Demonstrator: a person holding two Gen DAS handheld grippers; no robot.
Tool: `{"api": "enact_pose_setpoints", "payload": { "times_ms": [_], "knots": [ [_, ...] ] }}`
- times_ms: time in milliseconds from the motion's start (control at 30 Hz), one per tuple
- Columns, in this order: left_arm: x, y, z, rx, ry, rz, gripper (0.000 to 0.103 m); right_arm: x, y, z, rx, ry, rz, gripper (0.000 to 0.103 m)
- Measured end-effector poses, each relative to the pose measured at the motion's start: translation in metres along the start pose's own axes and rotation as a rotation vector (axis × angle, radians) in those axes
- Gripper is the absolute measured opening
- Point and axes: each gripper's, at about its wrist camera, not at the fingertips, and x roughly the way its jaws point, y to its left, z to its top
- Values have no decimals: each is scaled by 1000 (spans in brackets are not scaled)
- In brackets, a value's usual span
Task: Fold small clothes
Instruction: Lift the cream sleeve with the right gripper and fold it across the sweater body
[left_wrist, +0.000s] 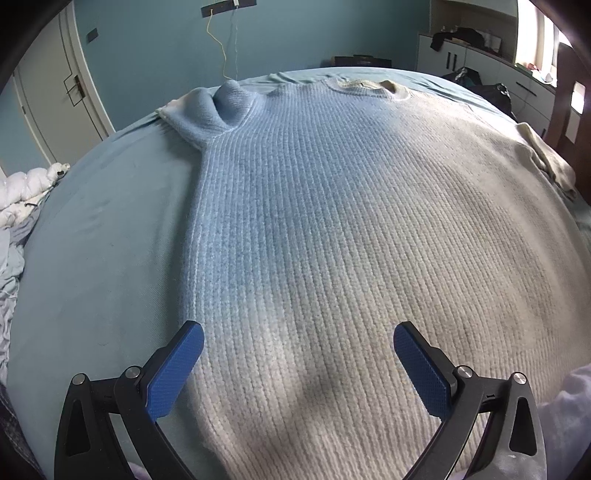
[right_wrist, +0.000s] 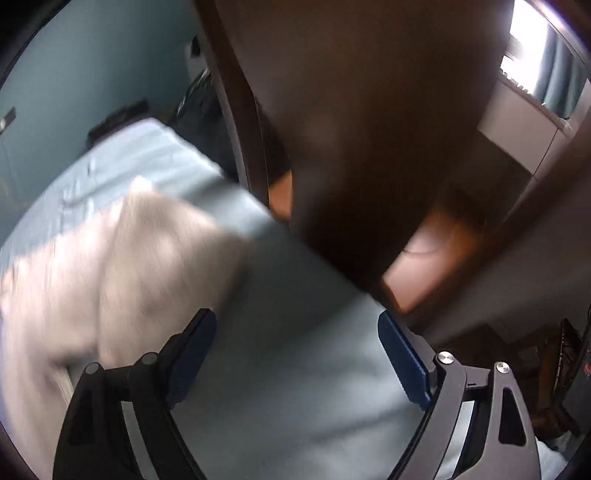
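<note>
Lying flat on the blue bed sheet (left_wrist: 103, 258), the ribbed sweater (left_wrist: 332, 221) sits right under the left gripper (left_wrist: 298, 345), jaws wide with nothing pinched; right gripper (right_wrist: 297, 334) gapes empty too, sweater blurry off to its left.

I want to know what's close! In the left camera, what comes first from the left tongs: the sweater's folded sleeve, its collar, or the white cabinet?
1. Folded sleeve, far left of the sweater.
2. Collar, top middle, slightly beyond.
3. White cabinet, against the far right wall.
</note>
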Motion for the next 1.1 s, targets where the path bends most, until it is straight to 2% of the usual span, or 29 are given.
{"api": "enact_pose_setpoints", "payload": {
  "times_ms": [100,167,233,300,400,467,500,533,600,633,667,700,733,867,1000,1067,1100],
  "knots": [
    [0,-1,-2,7,3,9,103,-19,30,-9,-91,-12,97,88],
    [-1,-3,-3,12,2,16,103,-22,70,-13,-222,3,123,88],
    [-2,-4,-4,16,2,21,103,-17,118,-20,-378,50,161,88],
    [-3,-4,-4,18,-2,25,103,-3,154,-26,-456,106,194,87],
    [-3,-3,-4,15,-7,25,103,16,177,-27,-477,97,159,87],
    [-4,-2,-5,10,-6,22,103,37,182,-18,-425,132,115,87],
    [-3,-1,-5,7,-6,20,103,46,180,-16,-397,160,99,84],
    [-3,0,-5,6,-5,19,103,55,180,-15,-379,186,90,79],
    [-3,0,-5,7,-5,20,103,59,182,-7,-351,203,74,61],
    [-3,0,-4,8,-7,20,103,61,180,-7,-344,201,66,48],
    [-4,0,-3,9,-13,20,103,58,182,-2,-344,212,45,10],
    [-5,0,-2,10,-18,18,103,53,182,8,-342,232,27,7],
    [-6,-1,-1,12,-21,17,103,45,180,18,-322,230,43,7],
    [-13,2,4,21,-54,33,103,-21,175,76,-270,88,51,7],
    [-23,11,7,-15,-73,32,103,-114,180,145,-162,46,188,7],
    [-30,16,8,-31,-88,29,103,-159,194,166,-132,20,256,7],
    [-33,19,8,-39,-97,33,103,-176,201,163,-122,22,291,7]
  ]
}}
